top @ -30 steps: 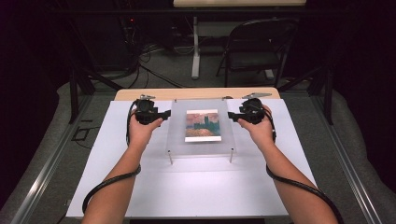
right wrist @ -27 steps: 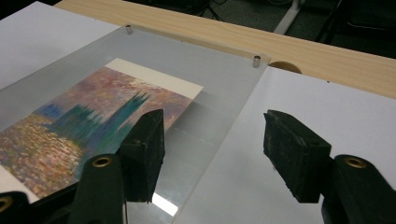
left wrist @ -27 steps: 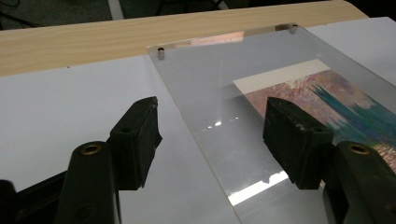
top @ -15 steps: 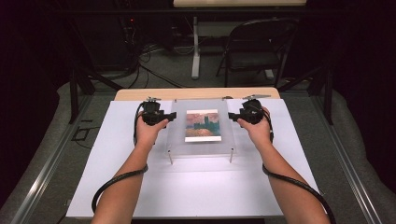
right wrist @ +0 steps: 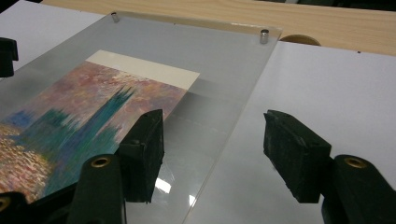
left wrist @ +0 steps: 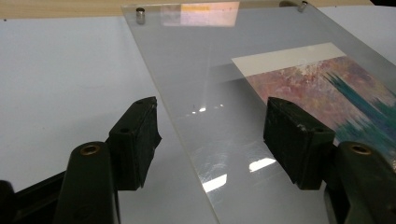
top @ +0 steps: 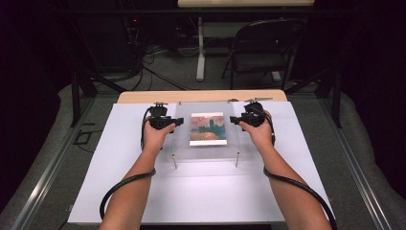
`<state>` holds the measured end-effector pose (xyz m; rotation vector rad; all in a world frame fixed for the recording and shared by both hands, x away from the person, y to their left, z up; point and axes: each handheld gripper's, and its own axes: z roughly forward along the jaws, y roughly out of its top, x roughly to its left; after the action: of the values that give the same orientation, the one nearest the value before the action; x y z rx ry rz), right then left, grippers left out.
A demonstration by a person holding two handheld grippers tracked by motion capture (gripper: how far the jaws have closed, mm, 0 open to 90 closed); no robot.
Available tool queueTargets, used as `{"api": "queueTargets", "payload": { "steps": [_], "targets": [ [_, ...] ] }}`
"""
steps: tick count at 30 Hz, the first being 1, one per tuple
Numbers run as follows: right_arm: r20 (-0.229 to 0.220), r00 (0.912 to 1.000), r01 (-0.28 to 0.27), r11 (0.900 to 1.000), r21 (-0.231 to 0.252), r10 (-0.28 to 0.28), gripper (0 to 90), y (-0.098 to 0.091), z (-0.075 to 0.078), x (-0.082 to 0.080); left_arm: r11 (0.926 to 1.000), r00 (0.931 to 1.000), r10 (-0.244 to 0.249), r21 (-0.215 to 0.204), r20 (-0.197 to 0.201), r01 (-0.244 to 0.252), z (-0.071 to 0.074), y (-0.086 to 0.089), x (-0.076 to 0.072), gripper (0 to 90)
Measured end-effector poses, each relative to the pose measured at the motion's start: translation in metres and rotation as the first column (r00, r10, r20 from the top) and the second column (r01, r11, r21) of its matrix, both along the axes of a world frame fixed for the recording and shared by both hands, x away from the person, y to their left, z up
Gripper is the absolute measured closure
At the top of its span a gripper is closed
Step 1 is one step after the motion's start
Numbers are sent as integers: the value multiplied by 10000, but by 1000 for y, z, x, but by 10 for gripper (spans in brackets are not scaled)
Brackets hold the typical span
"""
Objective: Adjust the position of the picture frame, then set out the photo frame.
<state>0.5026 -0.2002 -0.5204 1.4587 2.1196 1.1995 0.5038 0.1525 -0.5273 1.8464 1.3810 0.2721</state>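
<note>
I have the left hand-held gripper (left wrist: 210, 135) and right hand-held gripper (right wrist: 212, 149) both spread wide, each straddling an opposite edge of the clear acrylic panel (top: 207, 153) over the painting print (top: 207, 128) on the white surface (top: 201, 196).

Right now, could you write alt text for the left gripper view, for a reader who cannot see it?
The left gripper is open, its black jaws straddling the edge of a clear acrylic panel over a white table. A pink and teal painting lies under the panel.

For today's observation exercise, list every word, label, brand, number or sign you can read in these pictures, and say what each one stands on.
None can be read.
The print under the clear panel is a painted scene, with no lettering visible.
The black jaws of the left gripper and right gripper carry no readable marks.
</note>
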Motion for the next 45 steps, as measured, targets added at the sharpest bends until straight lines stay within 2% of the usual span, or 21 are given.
{"api": "queueTargets", "payload": {
  "steps": [6, 12, 16, 24, 31, 45],
  "targets": [
    [-208, 9998, 41, 9998, 171, -38, 374, 3, -6, 4, 9999, 9998, 13, -125, -199, -15, -5, -3, 1, 352],
    [-610, 9981, 102, 9989, 450, -74, 366, 4, -12, 6, 9993, 9990, 24, -378, -450, -41, -8, -4, 4, 344],
    [-735, 9973, 77, 9982, 592, -33, 364, 6, -14, 7, 9993, 9986, 9, -361, -534, -29, -11, -5, 6, 340],
    [-1013, 9947, -75, 9972, 739, 149, 355, 10, -17, 8, 9971, 9963, 5, -759, -854, -70, -13, -4, 8, 327],
    [-1148, 9930, -180, 9969, 764, 267, 322, 14, -18, 9, 9967, 9955, -48, -812, -945, -29, -13, -5, 7, 303],
    [-1589, 9870, -15, 9901, 1406, 240, 287, 11, -23, 12, 9919, 9929, -120, -1268, -1186, -32, -17, -2, 7, 270]
  ]
}}
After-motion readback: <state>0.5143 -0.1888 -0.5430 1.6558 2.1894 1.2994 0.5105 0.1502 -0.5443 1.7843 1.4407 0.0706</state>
